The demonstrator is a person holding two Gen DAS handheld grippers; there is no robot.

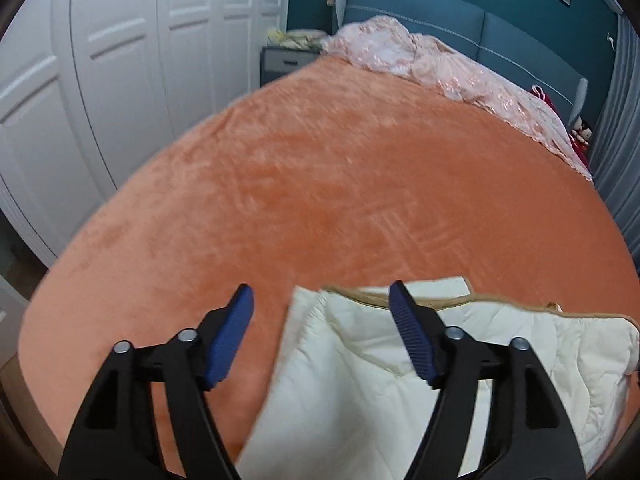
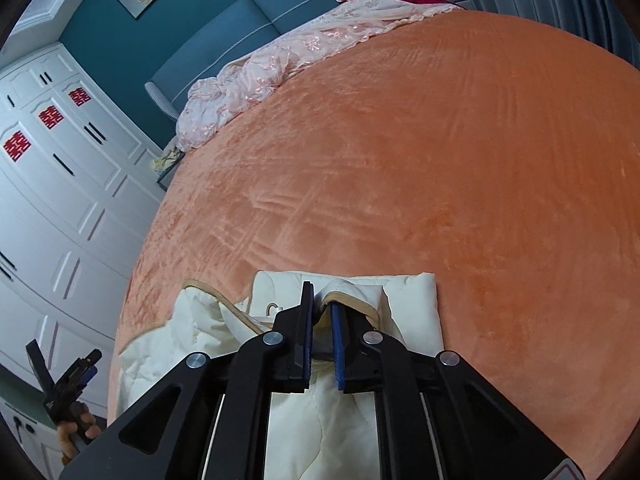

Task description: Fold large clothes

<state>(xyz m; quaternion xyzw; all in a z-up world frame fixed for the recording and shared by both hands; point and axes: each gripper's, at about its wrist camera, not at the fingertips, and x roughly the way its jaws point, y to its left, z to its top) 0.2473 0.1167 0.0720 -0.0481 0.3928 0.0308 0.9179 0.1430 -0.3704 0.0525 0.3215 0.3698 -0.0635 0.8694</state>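
A cream quilted garment point(image 1: 360, 380) with tan trim lies partly folded on the orange bed cover point(image 1: 320, 200) near its front edge. My left gripper point(image 1: 320, 304) is open and empty, raised above the garment's left edge. My right gripper point(image 2: 322, 300) is shut on a tan-trimmed edge of the cream garment point(image 2: 412, 312), lifting a fold of it over the folded part. The left gripper also shows in the right wrist view point(image 2: 86, 364), held off the bed's left side.
A crumpled pink quilt point(image 1: 440, 68) lies along the blue headboard point(image 1: 400, 16). A white wardrobe point(image 1: 100, 60) stands left of the bed, with a grey nightstand point(image 1: 284, 62) beside it. Grey curtains point(image 1: 624, 140) hang on the right.
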